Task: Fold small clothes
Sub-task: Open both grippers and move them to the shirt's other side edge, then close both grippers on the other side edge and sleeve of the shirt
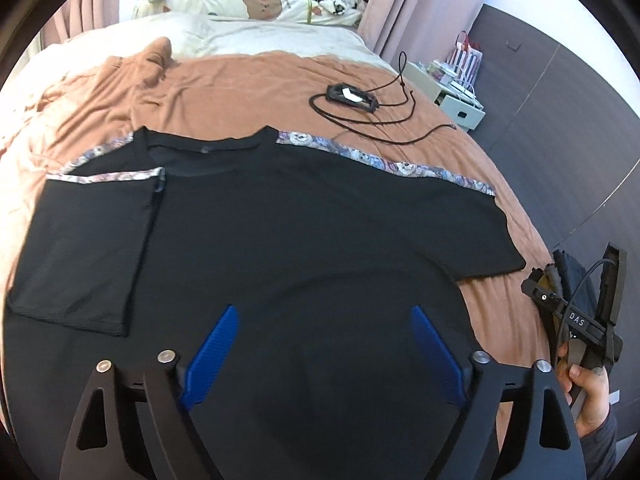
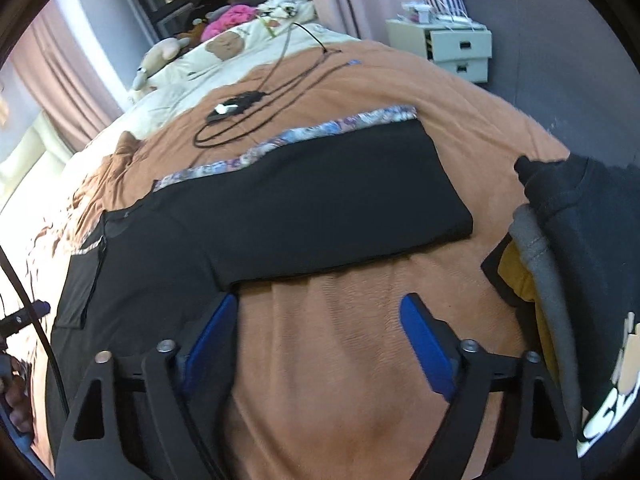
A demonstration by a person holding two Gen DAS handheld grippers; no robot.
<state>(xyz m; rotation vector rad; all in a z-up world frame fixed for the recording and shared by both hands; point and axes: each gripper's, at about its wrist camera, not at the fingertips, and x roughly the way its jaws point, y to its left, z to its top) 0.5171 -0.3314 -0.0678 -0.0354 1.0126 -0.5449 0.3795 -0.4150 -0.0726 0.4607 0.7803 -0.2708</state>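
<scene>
A black T-shirt (image 1: 280,220) with patterned shoulder trim lies flat on the brown bedspread (image 1: 240,80). Its left sleeve (image 1: 88,248) is folded in over the body; the right sleeve (image 1: 460,224) lies spread out. My left gripper (image 1: 322,312) is open and empty, hovering over the shirt's lower middle. My right gripper (image 2: 318,300) is open and empty over bare bedspread (image 2: 340,360), just below the spread sleeve (image 2: 340,200); its left finger sits at the shirt's edge. The right gripper also shows in the left wrist view (image 1: 576,312), off the shirt's right side.
A black device with looped cables (image 1: 352,98) lies on the bed beyond the shirt. A pile of dark, grey and yellow clothes (image 2: 580,260) lies at the right. Pillows and soft toys (image 1: 260,0) are at the head. A white drawer unit (image 2: 456,48) stands beside the bed.
</scene>
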